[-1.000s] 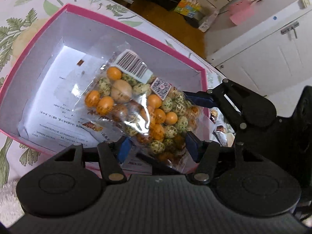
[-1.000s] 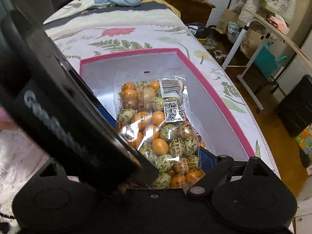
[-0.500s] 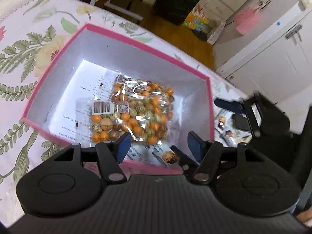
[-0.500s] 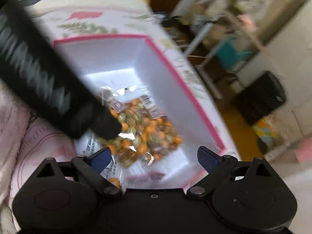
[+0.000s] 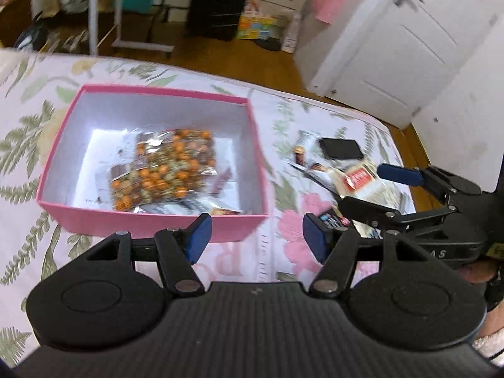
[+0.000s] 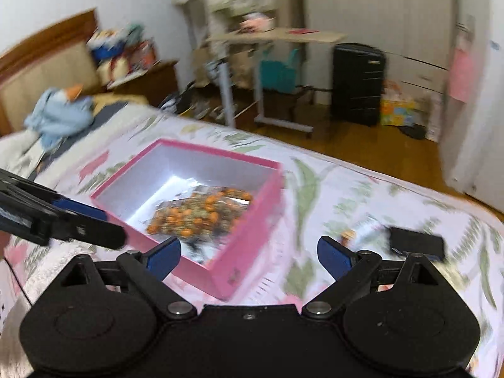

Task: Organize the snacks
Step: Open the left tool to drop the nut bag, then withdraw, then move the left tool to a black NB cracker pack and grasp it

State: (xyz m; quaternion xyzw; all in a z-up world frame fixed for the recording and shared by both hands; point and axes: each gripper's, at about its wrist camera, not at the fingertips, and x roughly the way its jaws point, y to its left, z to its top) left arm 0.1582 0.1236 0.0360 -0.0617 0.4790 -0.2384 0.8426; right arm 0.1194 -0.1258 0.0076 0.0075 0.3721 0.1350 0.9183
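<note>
A pink box (image 5: 151,220) with a white inside sits on the flowered bedspread. Clear bags of orange and green coated nuts (image 5: 163,170) lie inside it, over some flat packets. The box (image 6: 252,252) and the nut bags (image 6: 201,214) also show in the right wrist view. My left gripper (image 5: 256,241) is open and empty, raised above the box's near right corner. My right gripper (image 6: 249,256) is open and empty, above the box's near corner. In the left wrist view the right gripper (image 5: 375,189) hovers over loose snack packets (image 5: 356,179) to the right of the box.
A flat black object (image 5: 341,148) lies on the bed beyond the loose packets and shows in the right wrist view (image 6: 415,242). The bed's edge drops to a wooden floor (image 5: 220,53) with a black cabinet (image 5: 220,3) and white doors (image 5: 393,41).
Both grippers let go of the nut bag, which now lies in the box, and drew back and up. The right gripper swung right, over the loose packets.
</note>
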